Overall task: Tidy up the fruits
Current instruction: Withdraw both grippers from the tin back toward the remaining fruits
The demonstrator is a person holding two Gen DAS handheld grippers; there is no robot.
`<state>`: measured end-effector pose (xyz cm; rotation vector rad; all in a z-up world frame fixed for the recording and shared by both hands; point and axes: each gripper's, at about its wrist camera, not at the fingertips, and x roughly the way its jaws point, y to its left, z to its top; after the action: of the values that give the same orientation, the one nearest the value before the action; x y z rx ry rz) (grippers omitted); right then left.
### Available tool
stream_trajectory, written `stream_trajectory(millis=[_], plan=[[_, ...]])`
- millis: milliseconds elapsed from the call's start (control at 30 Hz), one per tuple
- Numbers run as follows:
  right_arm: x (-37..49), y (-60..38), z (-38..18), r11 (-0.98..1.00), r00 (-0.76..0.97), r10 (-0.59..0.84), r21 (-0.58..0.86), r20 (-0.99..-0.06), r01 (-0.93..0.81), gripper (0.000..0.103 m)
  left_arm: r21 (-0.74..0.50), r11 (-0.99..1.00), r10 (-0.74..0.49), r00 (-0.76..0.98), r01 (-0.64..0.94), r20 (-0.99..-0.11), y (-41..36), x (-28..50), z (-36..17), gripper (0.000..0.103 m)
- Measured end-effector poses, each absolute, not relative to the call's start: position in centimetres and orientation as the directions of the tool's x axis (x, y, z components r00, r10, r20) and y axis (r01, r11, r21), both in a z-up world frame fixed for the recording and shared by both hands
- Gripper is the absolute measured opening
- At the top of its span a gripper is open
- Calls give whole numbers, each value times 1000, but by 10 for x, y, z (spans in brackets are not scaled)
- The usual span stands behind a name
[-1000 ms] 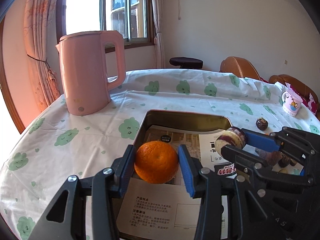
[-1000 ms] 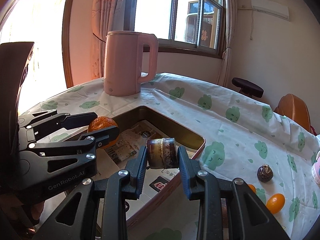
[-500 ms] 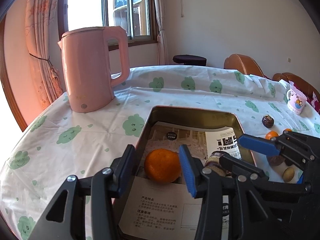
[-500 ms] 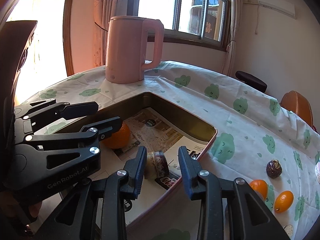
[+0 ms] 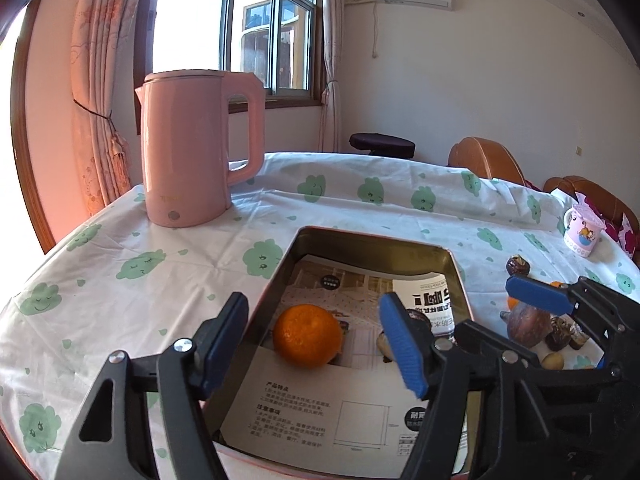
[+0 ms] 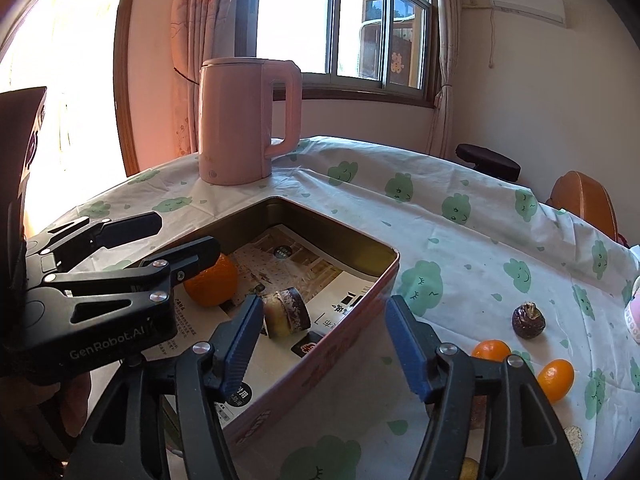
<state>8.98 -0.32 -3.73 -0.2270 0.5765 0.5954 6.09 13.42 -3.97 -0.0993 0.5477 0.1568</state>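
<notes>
Over the tin [image 5: 460, 280], both my tools gape empty.
Left tool [image 5: 316, 344] clears the orange [image 5: 307, 335]; right tool [image 6: 320, 342] should swing wide toward tabletop [image 6: 460, 248] kumquats [image 6: 555, 379].

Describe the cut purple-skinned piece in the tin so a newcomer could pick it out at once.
Find the pink kettle, then the rectangular tin before it. On its paper lining, right of the round orange, lies the cut piece: a stubby cylinder, dark purple skin, pale yellowish cut face.
</notes>
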Motion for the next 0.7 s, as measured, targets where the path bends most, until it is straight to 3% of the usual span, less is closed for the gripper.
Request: stream_trajectory(millis=[167,367,567,700], plan=[[76,-31,-30,832,716,427,-70,-552,-550,68,-59,992,67,866,-110,-496,104,49,-34,78],[54,-98,-30,885,764,339,-89,-549,-457,69,-58,998,-2,872,-31,-490,67,35,-35,79],[46,-162,-45,930,750,267,-42,-605,-366,69,-35,999,-47,860,34,-507,35,34,-39,79],[50,-175,-51,925,711,310,28,-631,-379,69,-22,998,-63,847,60,-527,21,37,-42,79]])
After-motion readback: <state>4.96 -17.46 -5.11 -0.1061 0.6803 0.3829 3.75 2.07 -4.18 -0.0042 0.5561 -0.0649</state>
